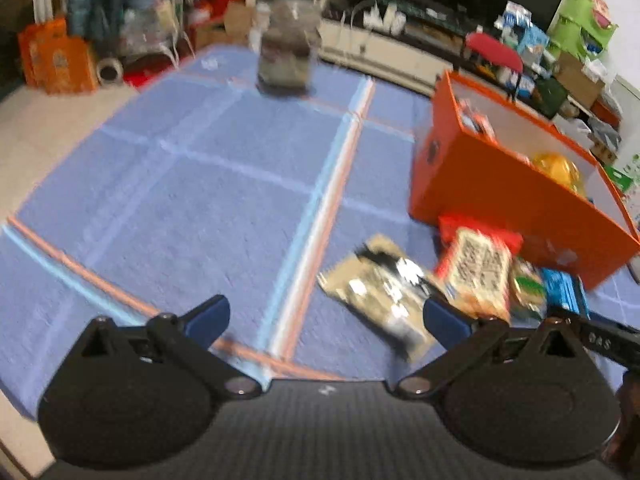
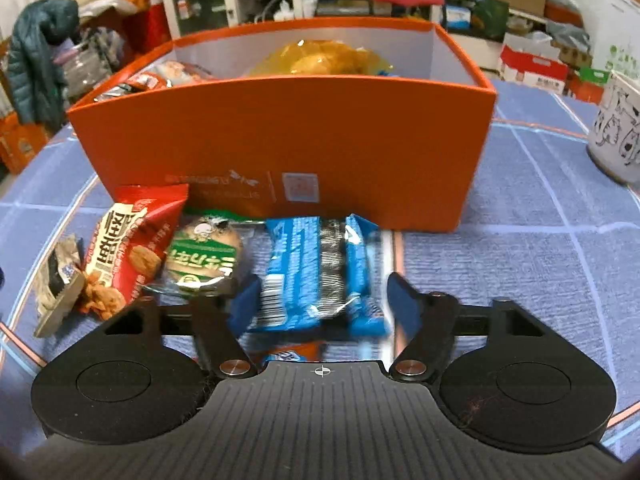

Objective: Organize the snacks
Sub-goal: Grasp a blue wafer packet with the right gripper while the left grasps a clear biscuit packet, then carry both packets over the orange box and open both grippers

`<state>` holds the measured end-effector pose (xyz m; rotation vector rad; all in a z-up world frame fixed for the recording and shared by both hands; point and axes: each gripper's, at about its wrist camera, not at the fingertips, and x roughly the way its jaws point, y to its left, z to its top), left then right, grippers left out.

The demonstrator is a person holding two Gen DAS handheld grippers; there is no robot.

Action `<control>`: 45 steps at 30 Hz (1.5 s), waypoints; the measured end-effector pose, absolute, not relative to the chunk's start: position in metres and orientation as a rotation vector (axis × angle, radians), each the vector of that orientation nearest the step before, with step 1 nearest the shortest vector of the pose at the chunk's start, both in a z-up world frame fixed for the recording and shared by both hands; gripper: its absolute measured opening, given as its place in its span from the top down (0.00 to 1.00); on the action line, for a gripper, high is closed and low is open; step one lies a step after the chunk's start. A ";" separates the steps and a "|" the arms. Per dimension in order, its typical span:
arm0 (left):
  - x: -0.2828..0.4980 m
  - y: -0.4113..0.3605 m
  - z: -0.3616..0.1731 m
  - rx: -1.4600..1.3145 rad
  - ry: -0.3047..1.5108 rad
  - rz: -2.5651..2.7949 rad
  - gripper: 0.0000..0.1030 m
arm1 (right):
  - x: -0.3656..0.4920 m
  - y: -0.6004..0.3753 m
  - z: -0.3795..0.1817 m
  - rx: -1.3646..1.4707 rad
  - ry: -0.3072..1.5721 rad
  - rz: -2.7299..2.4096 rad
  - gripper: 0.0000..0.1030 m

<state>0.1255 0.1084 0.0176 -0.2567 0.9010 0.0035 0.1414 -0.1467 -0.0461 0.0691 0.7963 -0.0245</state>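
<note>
An orange box (image 2: 280,140) stands on the blue cloth and holds a yellow bag (image 2: 320,60) and other snacks. Before it lie a red biscuit packet (image 2: 128,240), a round green packet (image 2: 204,256), a blue cookie packet (image 2: 312,272) and a beige-and-black packet (image 2: 56,280). My right gripper (image 2: 324,302) straddles the blue packet; its pads sit close to the packet's sides, with a thin gap on the right. My left gripper (image 1: 326,316) hovers open over the cloth, its right finger above the beige-and-black packet (image 1: 380,292), left of the orange box (image 1: 500,184).
A clear jar (image 1: 286,52) stands at the far side of the cloth. A white mug with cat drawings (image 2: 616,136) sits right of the box. Part of another packet (image 2: 296,352) shows under my right gripper. Clutter, boxes and a red stool surround the table.
</note>
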 end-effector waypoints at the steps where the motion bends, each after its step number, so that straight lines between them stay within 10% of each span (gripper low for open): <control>1: 0.121 0.104 0.016 -0.277 0.916 -0.005 0.01 | 0.141 -0.150 -0.046 0.067 0.800 -0.021 0.52; 18: 0.038 -0.043 -0.013 0.046 0.889 -0.261 0.03 | 0.118 -0.200 -0.043 0.104 0.802 -0.016 0.54; 28: 0.029 -0.056 -0.009 0.098 0.884 -0.357 0.74 | 0.115 -0.202 -0.042 0.104 0.811 -0.005 0.57; 45: 0.040 -0.036 0.015 0.095 0.801 -0.334 0.75 | 0.099 -0.186 -0.021 0.019 0.749 0.048 0.63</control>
